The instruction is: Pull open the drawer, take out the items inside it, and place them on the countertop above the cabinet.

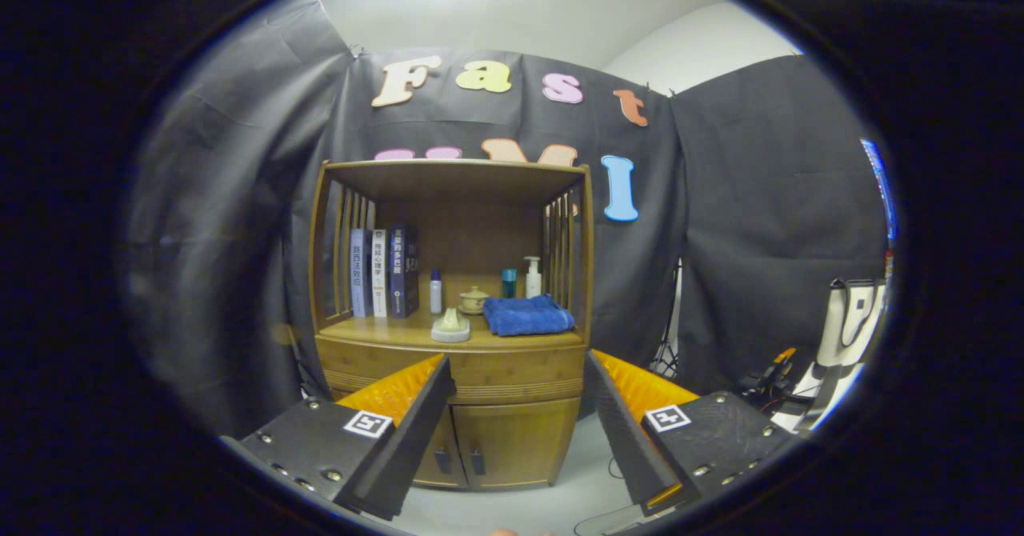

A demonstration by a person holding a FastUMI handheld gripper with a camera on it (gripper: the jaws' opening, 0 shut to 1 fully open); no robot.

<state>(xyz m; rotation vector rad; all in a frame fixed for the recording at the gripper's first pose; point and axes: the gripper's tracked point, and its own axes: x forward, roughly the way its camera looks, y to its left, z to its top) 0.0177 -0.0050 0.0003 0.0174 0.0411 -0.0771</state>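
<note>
Wooden drawer front (512, 370): closed, centre frame — straight ahead between the fingers, long axis horizontal.
Gripper (516, 432): fingers spread wide, holding nothing, well short of cabinet (512, 440).

The cabinet (512, 416) is warm honey-brown wood with fine ribbed bands across the drawer (512, 370), and its worktop (400, 333) carries a folded deep-blue towel (528, 315) and a pale cream object (450, 328). Behind stand books (384, 272) with grey, white and navy spines, a teal cup (509, 282), a white pump bottle (533, 278) and a white blue-capped bottle (435, 291). The tool (516, 408) gapes wide, each side bearing a black-and-white square marker.
</note>
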